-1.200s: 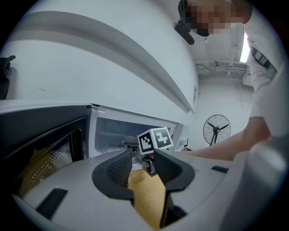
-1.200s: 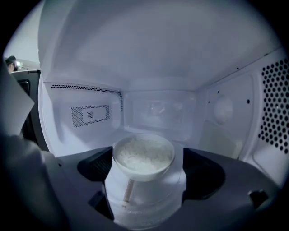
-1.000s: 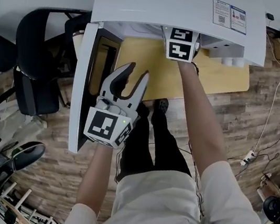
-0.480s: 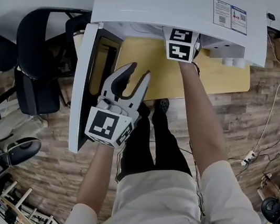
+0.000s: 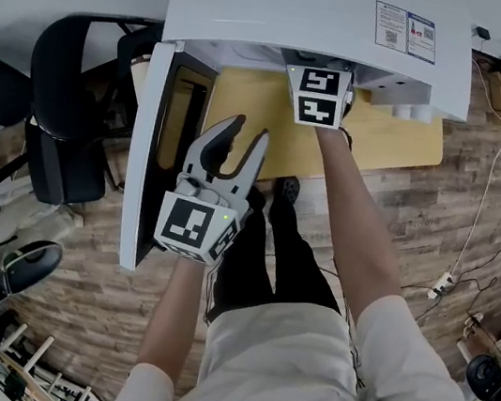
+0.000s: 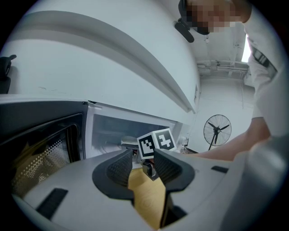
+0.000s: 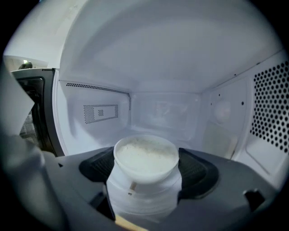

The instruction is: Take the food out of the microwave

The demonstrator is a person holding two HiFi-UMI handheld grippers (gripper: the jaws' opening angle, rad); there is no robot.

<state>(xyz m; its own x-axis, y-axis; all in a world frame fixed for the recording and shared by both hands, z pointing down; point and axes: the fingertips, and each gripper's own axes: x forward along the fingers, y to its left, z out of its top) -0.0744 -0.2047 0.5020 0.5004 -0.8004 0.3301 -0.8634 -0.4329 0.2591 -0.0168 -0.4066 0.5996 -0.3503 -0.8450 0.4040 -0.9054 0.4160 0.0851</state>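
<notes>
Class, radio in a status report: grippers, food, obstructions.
Right gripper shut on white food cup, at microwave opening. Left gripper open, empty, beside open door. Nothing blocking.

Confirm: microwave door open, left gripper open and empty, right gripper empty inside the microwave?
Wrong on the right gripper: the right gripper view shows its jaws shut on a white container of food inside the microwave. The door is open, and the left gripper is open and empty.
</notes>
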